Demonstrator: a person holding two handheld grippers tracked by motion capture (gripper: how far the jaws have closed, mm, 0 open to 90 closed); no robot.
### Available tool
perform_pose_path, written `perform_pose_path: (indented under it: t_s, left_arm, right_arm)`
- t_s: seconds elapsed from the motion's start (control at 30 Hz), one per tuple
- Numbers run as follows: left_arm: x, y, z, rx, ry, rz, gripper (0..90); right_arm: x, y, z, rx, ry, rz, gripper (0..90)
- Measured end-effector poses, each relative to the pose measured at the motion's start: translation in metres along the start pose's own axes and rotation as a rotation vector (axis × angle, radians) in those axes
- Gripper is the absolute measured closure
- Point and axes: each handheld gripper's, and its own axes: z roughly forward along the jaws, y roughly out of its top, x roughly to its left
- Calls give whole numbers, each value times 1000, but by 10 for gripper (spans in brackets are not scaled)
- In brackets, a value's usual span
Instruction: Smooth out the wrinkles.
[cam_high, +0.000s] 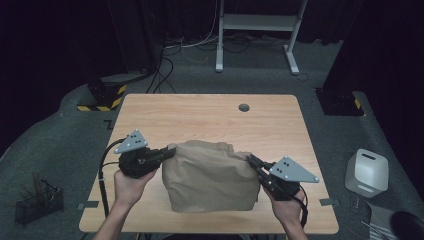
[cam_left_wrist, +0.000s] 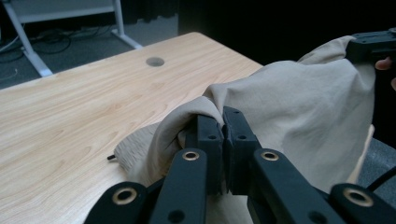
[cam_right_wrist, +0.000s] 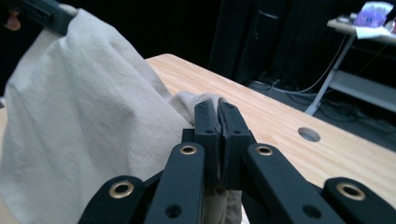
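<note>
One beige crumpled cloth (cam_high: 210, 175) hangs between your two grippers — left gripper (cam_high: 169, 153) and right gripper (cam_high: 252, 162) each clamped tight on an edge.

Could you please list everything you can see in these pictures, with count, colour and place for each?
Cloth: one, beige, on the near middle of the table, lifted at its two upper corners.
Table: one, light wood, centre of the high view, with a grey cable hole near its far edge.
White frame: one, on the floor beyond the table.
White box: one, on the floor right of the table.
Wire basket: one, black, on the floor at near left.
Striped block: one, yellow and black, floor at far left.
Left gripper: one, black, shut on the cloth's left corner.
Right gripper: one, black, shut on the right corner.
</note>
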Motion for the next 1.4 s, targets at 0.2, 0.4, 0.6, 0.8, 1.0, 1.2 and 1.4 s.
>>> perform_pose_path:
  t_s: [0.2, 0.4, 0.6, 0.8, 1.0, 1.2, 1.4]
  left_arm:
    - [19, -2, 24, 43, 31, -9, 869]
    - [34, -6, 44, 73, 40, -30, 868]
    - [41, -4, 55, 99, 56, -19, 868]
    - [45, -3, 63, 112, 66, -16, 868]
    - [47, -2, 68, 119, 68, -6, 868]
    - [49, -3, 73, 124, 71, -1, 868]
    - [50, -4, 76, 123, 66, 6, 868]
  right_arm:
    - [-10, -10, 21, 26, -13, 46, 879]
    - [-15, -19, 37, 58, -28, 57, 878]
    - [-23, -25, 48, 80, -26, 91, 877]
    - [-29, -29, 55, 93, -20, 124, 877]
    - [-36, -33, 60, 104, -8, 159, 876]
    - [-43, -35, 66, 120, 6, 198, 872]
    - [-50, -38, 73, 134, 27, 237, 865]
